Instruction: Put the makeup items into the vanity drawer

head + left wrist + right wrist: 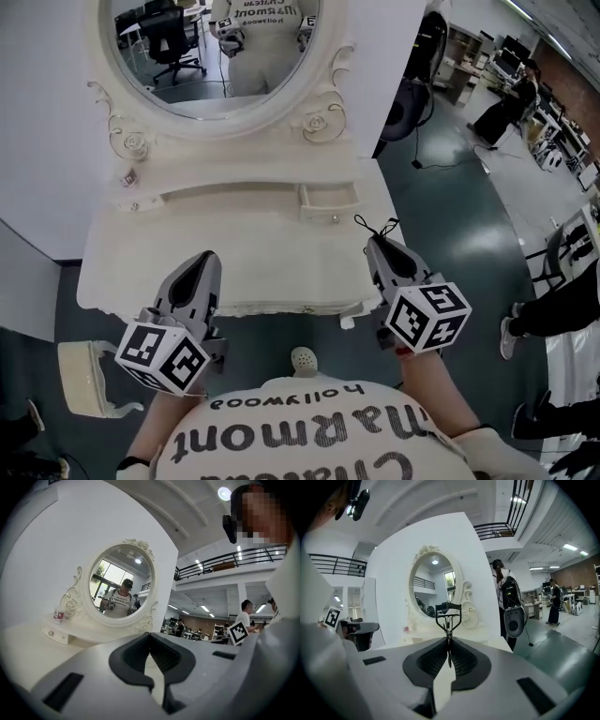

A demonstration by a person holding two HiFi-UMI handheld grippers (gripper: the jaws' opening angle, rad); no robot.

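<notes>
Holding an eyelash curler (448, 616) clamped, the right gripper (449, 640) hovers short of the open vanity drawer (328, 199); left gripper (150, 635) closed, empty. Placement remains.

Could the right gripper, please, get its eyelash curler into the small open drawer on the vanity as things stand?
Probably yes: the right gripper, shut on the eyelash curler, hovers just short of the open drawer, with bare vanity top between them.
</notes>
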